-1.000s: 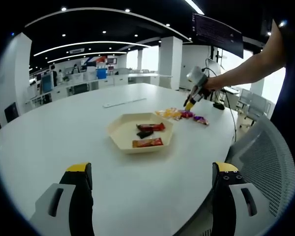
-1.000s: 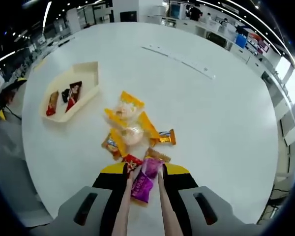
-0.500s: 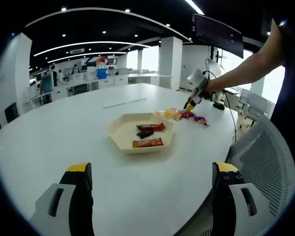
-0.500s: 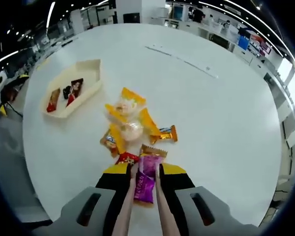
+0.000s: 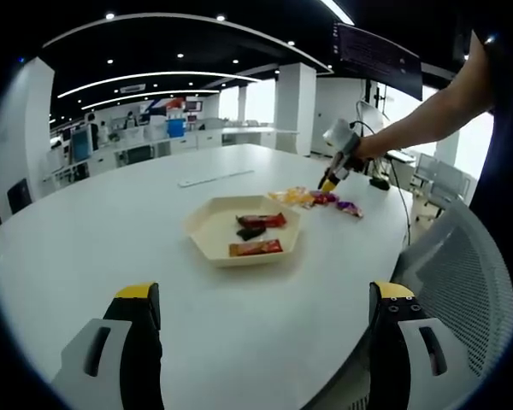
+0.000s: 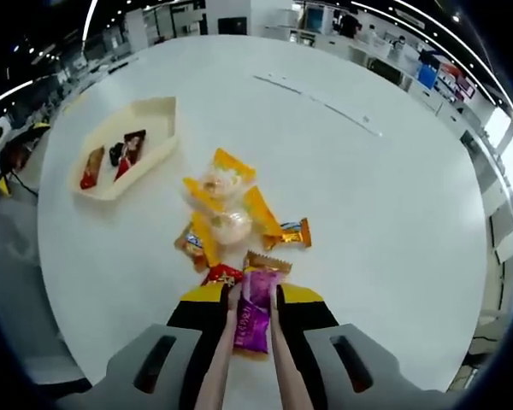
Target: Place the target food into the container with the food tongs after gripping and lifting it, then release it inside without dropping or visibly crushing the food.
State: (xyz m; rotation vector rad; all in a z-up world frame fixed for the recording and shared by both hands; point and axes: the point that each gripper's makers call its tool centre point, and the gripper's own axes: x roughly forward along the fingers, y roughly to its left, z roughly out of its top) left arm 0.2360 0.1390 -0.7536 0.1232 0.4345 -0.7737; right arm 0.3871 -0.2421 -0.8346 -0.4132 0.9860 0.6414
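Purple candy packet [image 6: 251, 317] sits pinched in the tongs [image 6: 250, 342] the right gripper [image 6: 251, 337] squeezes; next, carry it to the tray [image 6: 158, 111] (left gripper [image 5: 261, 320] idles wide).

The tray [image 6: 158, 115] is cream, on a white table [image 6: 385, 213]. Beside it lie orange-yellow packets [image 6: 227, 201]; nearer the tongs [image 6: 252, 342], tan, sits a purple wrapper [image 6: 253, 318].

Tray [image 6: 158, 115] left of snack pile [image 6: 227, 218] — both on table [image 6: 368, 213].
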